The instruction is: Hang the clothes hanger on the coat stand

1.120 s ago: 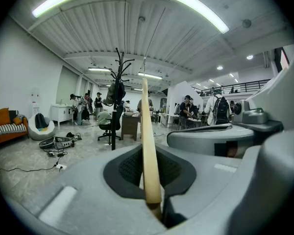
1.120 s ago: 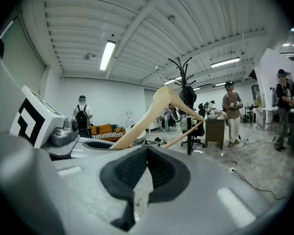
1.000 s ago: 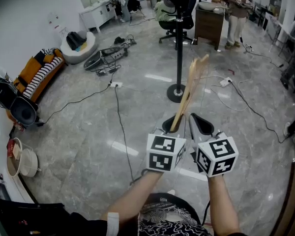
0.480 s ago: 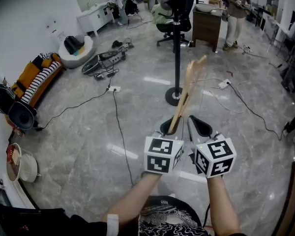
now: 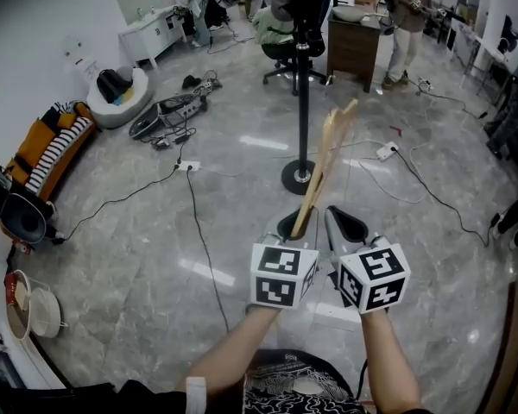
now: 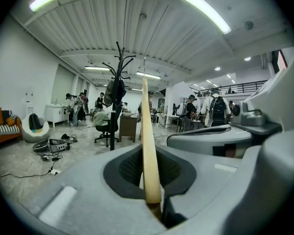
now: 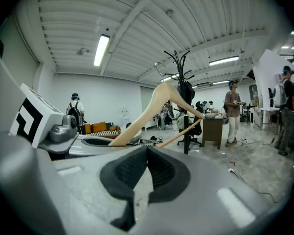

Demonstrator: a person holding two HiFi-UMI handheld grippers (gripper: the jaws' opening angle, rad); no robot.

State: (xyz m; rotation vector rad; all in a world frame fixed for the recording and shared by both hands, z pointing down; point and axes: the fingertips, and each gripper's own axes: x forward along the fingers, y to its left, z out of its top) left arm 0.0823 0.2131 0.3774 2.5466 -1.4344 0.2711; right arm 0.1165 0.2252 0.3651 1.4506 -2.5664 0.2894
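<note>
Gripping the wooden clothes hanger [image 5: 326, 162] by its lower end, the left tongs [image 5: 291, 226] hold it slanting up and forward toward the coat stand [image 5: 303, 84], which stands straight ahead and well apart, while the right tongs [image 5: 346, 224], closed on nothing, hover just beside.

The hanger [image 5: 325, 160] is pale wood, the coat stand [image 5: 303, 102] black, the floor [image 5: 129, 257] grey marble (faintly veined), the sofa [image 5: 28, 149] orange, its cushion [image 5: 59, 145] black-and-white striped.
</note>
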